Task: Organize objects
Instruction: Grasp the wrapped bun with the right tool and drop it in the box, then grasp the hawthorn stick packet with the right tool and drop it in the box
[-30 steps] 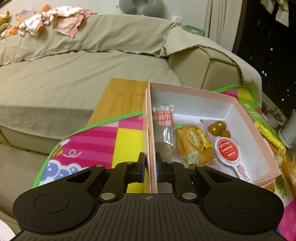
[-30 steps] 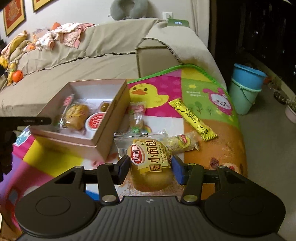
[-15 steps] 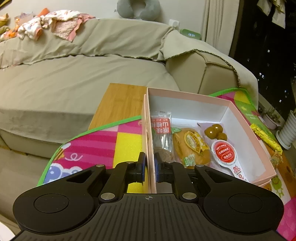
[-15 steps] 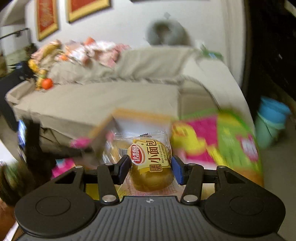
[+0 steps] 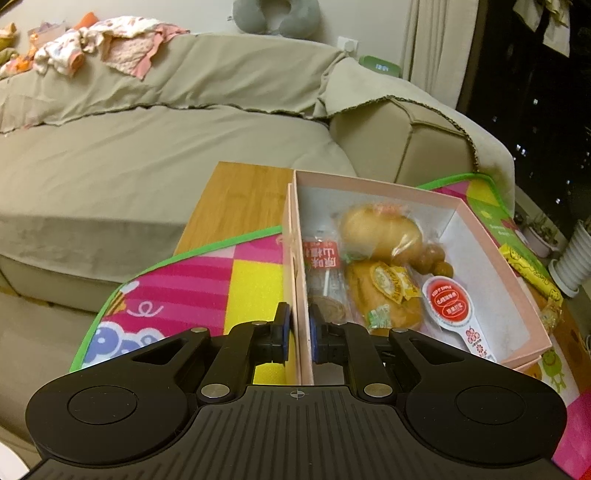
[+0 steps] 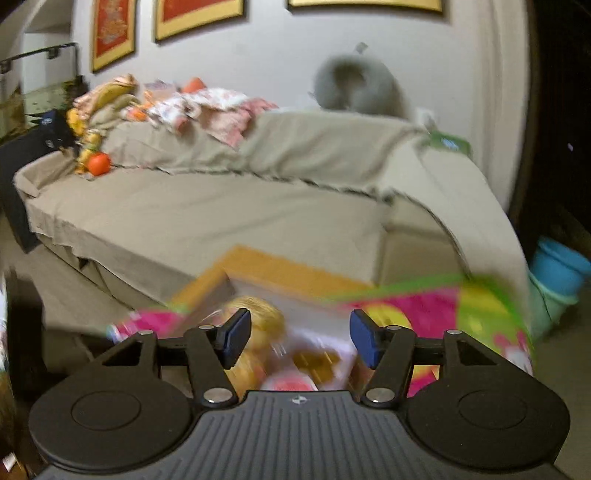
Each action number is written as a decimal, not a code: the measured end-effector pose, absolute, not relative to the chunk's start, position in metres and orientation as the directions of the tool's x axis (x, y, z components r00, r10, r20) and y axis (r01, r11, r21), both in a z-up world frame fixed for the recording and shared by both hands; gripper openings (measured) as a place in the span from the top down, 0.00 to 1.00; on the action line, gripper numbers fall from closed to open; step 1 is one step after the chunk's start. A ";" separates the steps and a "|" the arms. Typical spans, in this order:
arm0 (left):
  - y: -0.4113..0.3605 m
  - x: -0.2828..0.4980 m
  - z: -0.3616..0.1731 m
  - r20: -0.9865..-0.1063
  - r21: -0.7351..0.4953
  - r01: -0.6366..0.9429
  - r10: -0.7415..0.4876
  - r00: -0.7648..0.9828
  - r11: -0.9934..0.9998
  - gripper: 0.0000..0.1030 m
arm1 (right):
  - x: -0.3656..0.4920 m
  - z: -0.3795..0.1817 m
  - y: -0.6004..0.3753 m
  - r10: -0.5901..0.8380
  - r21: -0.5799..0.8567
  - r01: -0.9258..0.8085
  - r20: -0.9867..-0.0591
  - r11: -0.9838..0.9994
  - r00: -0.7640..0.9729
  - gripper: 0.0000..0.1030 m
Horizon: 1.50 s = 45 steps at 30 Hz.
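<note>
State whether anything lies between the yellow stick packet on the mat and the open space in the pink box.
Only the box's near wall stands between the packet and the bare floor inside; the packet must be lifted over it.

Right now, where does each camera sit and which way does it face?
Left wrist: rides the left gripper, facing the sofa; the gripper is shut on the pink box wall.
Right wrist: rides the right gripper, open above the blurred box, facing the same sofa.
Shared: sofa, grey neck pillow, box, bread bun.
</note>
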<state>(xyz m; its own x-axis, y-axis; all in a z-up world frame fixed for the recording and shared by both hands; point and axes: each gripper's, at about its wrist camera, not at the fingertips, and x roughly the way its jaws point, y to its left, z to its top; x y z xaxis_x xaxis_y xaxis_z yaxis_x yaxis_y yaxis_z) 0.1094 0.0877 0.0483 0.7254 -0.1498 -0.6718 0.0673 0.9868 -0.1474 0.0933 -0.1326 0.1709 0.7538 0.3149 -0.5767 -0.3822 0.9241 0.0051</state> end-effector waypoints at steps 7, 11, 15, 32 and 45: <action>0.087 0.109 0.047 -0.670 -0.155 0.060 -0.149 0.727 0.986 0.88 | 0.074 0.125 -0.207 0.166 0.041 -0.187 -0.664 0.982 0.729 0.39; 0.086 0.110 0.047 -0.673 -0.157 0.057 -0.149 0.725 0.986 0.88 | 0.068 0.101 -0.232 0.117 0.068 -0.098 -0.698 0.993 0.706 0.39; 0.086 0.110 0.048 -0.676 -0.154 0.056 -0.146 0.722 0.986 0.88 | 0.073 0.084 -0.231 0.132 0.084 -0.102 -0.721 0.991 0.681 0.39; 0.088 0.108 0.046 -0.682 -0.148 0.057 -0.144 0.717 0.987 0.88 | 0.157 0.045 -0.193 0.253 0.238 -0.109 -0.742 0.965 0.621 0.67; 0.087 0.108 0.046 -0.682 -0.151 0.054 -0.143 0.717 0.987 0.88 | 0.108 0.042 -0.220 0.182 0.163 -0.086 -0.783 0.983 0.595 0.82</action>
<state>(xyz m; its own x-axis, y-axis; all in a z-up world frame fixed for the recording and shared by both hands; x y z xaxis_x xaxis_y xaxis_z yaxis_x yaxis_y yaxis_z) 0.1078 0.0872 0.0463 0.7168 -0.1434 -0.6824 0.0541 0.9871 -0.1506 0.1075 -0.2199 0.0416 0.5951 0.1818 -0.7828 -0.0865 0.9829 0.1626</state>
